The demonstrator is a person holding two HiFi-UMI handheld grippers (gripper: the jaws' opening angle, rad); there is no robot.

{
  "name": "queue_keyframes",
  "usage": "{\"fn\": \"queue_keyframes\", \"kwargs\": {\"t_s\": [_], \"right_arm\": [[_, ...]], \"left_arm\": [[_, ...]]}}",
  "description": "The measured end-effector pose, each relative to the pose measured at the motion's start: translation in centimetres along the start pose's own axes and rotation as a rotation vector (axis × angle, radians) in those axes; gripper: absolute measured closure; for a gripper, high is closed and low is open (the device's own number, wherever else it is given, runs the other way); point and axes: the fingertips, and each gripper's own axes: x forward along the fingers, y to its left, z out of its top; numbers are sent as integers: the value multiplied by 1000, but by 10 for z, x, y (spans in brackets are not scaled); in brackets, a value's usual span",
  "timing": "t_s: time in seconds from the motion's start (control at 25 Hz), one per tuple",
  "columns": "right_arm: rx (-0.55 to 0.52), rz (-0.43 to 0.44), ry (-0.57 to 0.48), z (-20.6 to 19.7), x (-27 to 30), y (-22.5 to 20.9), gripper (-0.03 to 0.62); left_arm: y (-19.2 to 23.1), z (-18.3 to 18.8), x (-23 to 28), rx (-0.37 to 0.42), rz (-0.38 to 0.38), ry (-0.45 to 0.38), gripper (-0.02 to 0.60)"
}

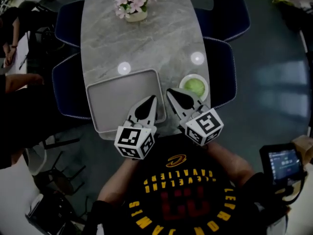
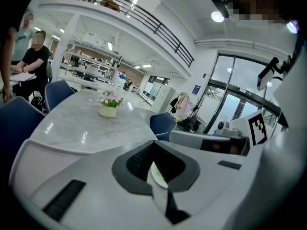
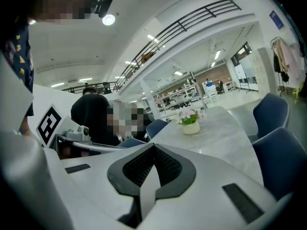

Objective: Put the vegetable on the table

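At the bottom centre of the head view, the person is holding both tools over the near end of the counter (image 1: 146, 43). The left claw (image 1: 150, 102) is sitting with its jaws pressed together and gripping nothing, its tip hanging over the near right corner of an empty grey tray (image 1: 98, 99). The right claw (image 1: 175, 95) is likewise closed and empty, its tip pointing up and to the left.

The vegetable (image 1: 194, 86) is lying just right of and slightly above the right claw's tip, resting inside a small white bowl (image 1: 185, 82) near the counter's right edge. It is showing as a rounded green lump with no clear long axis. The right claw is plainly the nearer one, while the left would be reaching across its partner. The right claw's jaws are probably needing to part and its tip to swing right toward the bowl.

Farther up, a flowerpot (image 1: 135, 14) is standing at the far end, with a blue chair (image 1: 222, 72) beside the counter's right edge.
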Motion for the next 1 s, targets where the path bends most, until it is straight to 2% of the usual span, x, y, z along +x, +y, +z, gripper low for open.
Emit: {"fn": "queue_keyframes", "kwargs": {"t_s": [0.16, 0.28, 0.8, 1.0], "right_arm": [[-69, 11, -34, 18, 11, 16, 591], [-103, 27, -36, 22, 17, 30, 591], [-171, 56, -49, 15, 30, 67, 591], [-144, 17, -44, 19, 32, 65, 591]], "left_arm": [[9, 23, -16, 48, 20, -86, 581], [13, 30, -25, 57, 17, -111, 581], [30, 24, -47, 80, 4, -108, 581], [32, 21, -44, 88, -10, -95, 581]]}}
